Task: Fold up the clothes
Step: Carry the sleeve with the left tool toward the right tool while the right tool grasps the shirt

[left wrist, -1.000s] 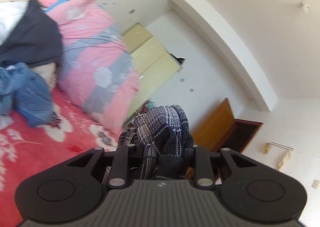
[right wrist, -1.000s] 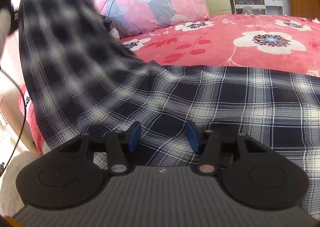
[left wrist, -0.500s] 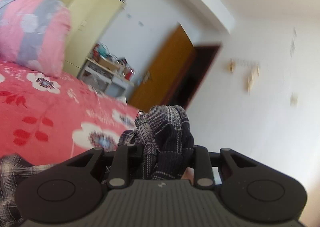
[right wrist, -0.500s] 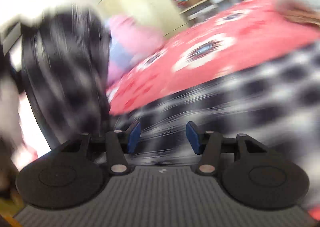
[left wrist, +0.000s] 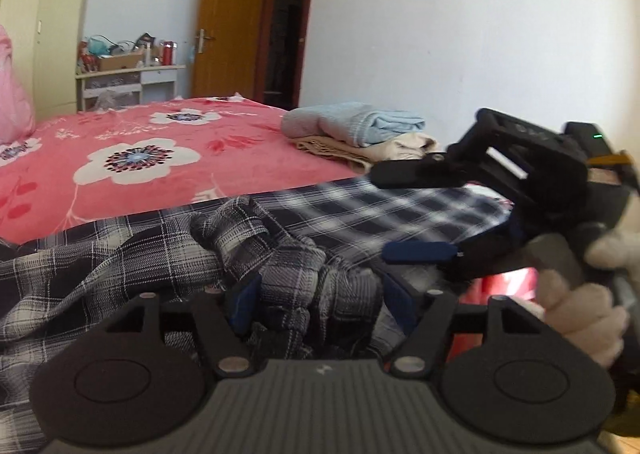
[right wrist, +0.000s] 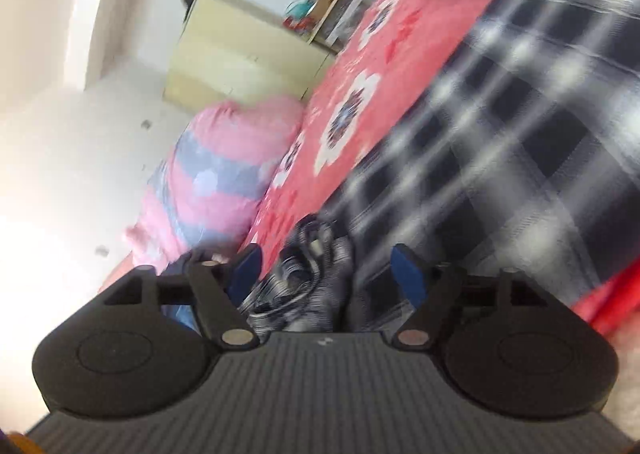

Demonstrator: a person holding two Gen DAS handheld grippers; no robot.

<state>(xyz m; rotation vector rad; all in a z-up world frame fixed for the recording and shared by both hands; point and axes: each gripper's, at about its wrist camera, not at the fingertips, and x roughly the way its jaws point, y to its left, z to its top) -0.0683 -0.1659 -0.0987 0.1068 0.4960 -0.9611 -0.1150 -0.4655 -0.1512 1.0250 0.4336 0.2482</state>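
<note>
Jaws of both grippers (left wrist: 318, 304) (right wrist: 326, 274) opening over plaid shirt (left wrist: 160, 250).

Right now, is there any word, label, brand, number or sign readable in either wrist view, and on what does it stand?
No text can be read in either view.
Small pale mark on the left gripper body: a logo shape, no letters legible.
Red canisters on the white desk: any print too small to read.
Cardboard box on that desk: no legible print.
Right wrist view: too motion-blurred for any text.
</note>
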